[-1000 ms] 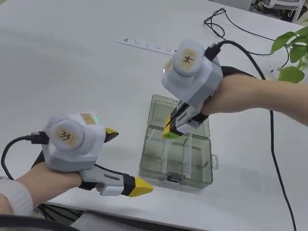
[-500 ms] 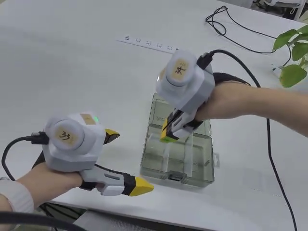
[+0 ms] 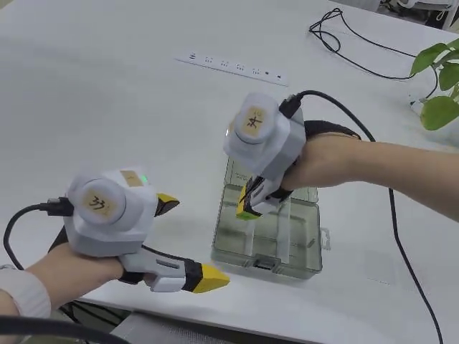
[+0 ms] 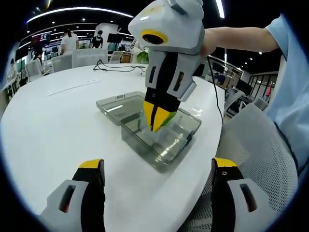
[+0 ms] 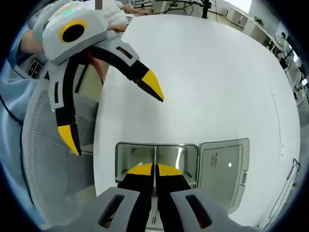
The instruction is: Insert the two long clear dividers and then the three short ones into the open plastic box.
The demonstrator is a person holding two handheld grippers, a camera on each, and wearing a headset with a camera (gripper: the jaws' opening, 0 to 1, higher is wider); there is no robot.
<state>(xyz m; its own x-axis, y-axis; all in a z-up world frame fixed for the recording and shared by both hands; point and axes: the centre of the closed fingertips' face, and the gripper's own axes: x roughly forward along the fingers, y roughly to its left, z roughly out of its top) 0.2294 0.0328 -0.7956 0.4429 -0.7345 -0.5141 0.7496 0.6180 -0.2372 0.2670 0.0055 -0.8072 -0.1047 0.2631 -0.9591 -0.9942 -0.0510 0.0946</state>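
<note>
The right gripper (image 3: pixel 247 209) points down into the open plastic box (image 3: pixel 267 266), its jaws pressed together. I cannot tell whether a clear divider is pinched between them. The box lies directly under those jaws on the desk (image 3: pixel 107 86), its lid (image 5: pixel 224 164) folded back beyond them. The left gripper (image 3: pixel 188 240) has its jaws spread wide, with the box ahead of them and apart from them.

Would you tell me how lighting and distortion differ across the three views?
Head view: soft, even light, sharp, no hard shadows around the plastic box. Left gripper view: fisheye curves the table edge; bright ceiling strips above. Right gripper view: small glints on the box lid.
</note>
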